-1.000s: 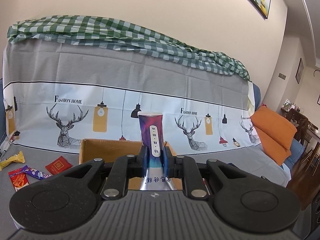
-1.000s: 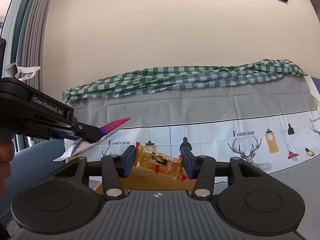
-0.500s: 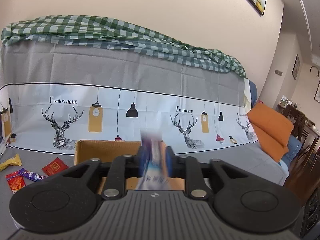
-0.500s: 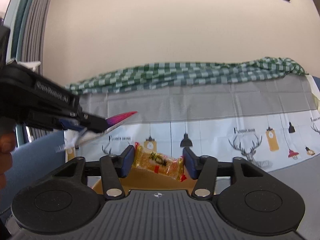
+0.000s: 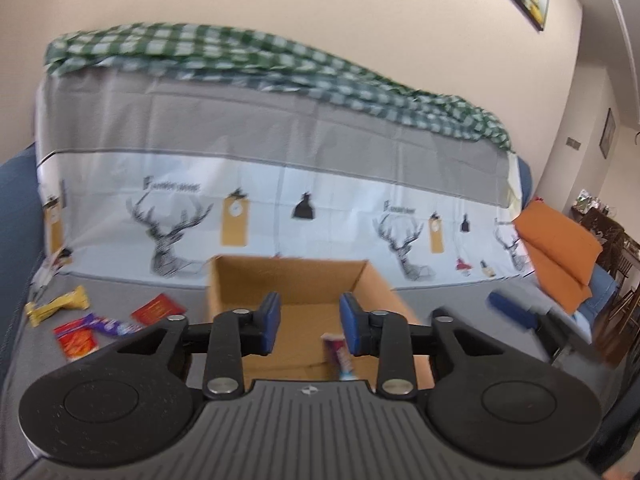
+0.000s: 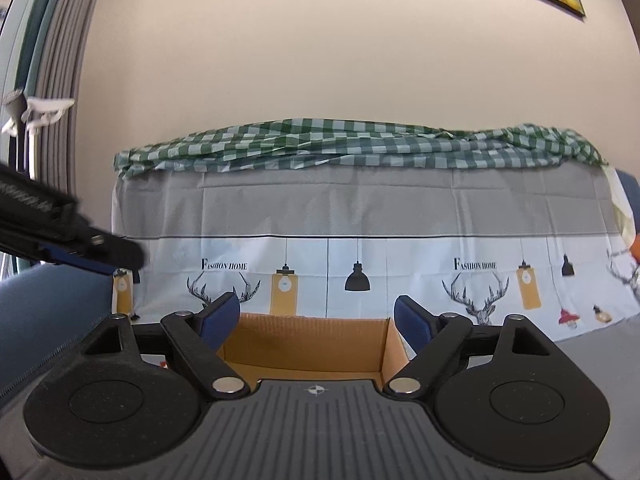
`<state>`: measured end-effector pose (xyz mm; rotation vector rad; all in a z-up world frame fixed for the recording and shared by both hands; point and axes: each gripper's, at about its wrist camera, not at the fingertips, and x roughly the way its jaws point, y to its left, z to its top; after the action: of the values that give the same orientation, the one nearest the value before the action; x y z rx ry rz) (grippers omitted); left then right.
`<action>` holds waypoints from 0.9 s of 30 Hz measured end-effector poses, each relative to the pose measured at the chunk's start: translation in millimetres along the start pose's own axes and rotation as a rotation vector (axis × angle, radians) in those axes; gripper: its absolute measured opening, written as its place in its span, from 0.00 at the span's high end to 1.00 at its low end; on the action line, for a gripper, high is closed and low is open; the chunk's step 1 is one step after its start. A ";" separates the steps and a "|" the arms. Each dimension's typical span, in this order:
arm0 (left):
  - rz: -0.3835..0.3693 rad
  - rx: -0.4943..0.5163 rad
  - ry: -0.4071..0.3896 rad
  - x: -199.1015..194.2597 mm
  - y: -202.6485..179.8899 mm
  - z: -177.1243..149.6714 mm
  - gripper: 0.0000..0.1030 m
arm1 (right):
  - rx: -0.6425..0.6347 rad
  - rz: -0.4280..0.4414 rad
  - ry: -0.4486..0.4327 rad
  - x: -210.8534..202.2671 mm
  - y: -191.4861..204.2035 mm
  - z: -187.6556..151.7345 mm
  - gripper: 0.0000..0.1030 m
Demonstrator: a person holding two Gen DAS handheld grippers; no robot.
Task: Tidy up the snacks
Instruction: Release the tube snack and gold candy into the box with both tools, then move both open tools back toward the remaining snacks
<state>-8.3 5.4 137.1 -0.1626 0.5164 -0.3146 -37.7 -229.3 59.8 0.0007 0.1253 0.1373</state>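
An open cardboard box [image 5: 256,280] stands on the grey cover; it also shows in the right wrist view [image 6: 312,344]. My left gripper [image 5: 309,322] is open and empty above the box. The purple snack stick [image 5: 340,356] lies inside the box, just below the jaws. My right gripper [image 6: 316,320] is open and empty over the box; the yellow snack it held is out of sight. The left gripper [image 6: 100,252] shows at the left edge of the right wrist view.
Loose snacks lie left of the box: a yellow bar [image 5: 60,304], a red packet [image 5: 76,340], a purple wrapper [image 5: 108,324] and a red card [image 5: 158,308]. The printed sofa back [image 5: 280,184] rises behind. An orange cushion [image 5: 560,248] sits at the right.
Both grippers opened. The purple stick dropped from the left gripper into the box, and the yellow snack left the right gripper. The left gripper moved left.
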 end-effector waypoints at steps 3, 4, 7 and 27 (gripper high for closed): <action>0.026 0.044 0.021 -7.0 31.2 -21.3 0.70 | -0.059 -0.005 -0.002 -1.2 11.9 -1.1 0.17; 0.039 0.094 0.039 -6.1 40.8 -31.3 0.71 | -0.074 -0.005 -0.001 -1.6 15.2 -1.2 0.17; 0.100 0.286 0.101 -1.2 66.5 -61.3 0.77 | -0.101 -0.011 0.006 -1.9 23.4 -1.8 0.17; 0.127 -0.004 0.067 -4.8 199.8 -60.5 0.80 | -0.104 0.080 0.046 17.2 90.8 0.2 0.48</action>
<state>7.8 190.3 41.3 -0.1222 0.5914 -0.1953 -33.1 -137.0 58.6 -0.1008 0.1641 0.2236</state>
